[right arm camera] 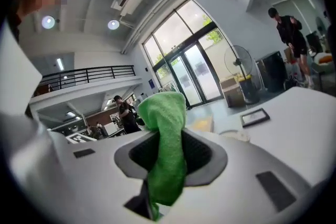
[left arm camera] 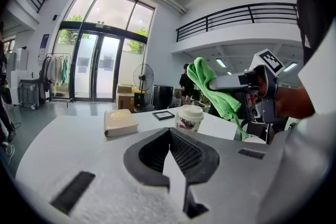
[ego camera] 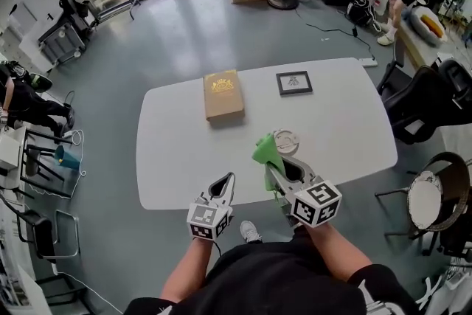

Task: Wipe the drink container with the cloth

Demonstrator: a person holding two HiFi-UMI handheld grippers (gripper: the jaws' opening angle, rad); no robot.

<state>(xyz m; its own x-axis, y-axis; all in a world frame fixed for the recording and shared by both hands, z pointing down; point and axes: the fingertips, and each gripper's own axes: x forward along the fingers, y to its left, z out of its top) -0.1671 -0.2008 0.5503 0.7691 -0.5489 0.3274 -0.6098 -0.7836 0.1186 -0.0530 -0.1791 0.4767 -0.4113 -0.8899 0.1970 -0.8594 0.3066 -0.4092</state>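
White table [ego camera: 339,122] fills the middle of a big hall with glass doors. The cup [ego camera: 285,142] stands upright on it with its lid on, near the edge closest to the person. The green cloth [ego camera: 267,151] hangs just beside the cup, on its left. I cannot tell if they touch. The right gripper [ego camera: 279,167] is clamped on that cloth. The left gripper [ego camera: 223,188] is further left of the cup, with its jaws pressed together on nothing. A tan book [ego camera: 223,94] and a small picture frame [ego camera: 293,82] lie beyond the cup.

Nothing holds the cup. I think a hard wipe could tip it or push it along, and it may spill. The cloth hangs loose, so it could slip out too.

The head view shows from above where things sit. The left gripper view shows the cup's printed side. Only the right gripper view shows the cloth pinched deep between the jaws.
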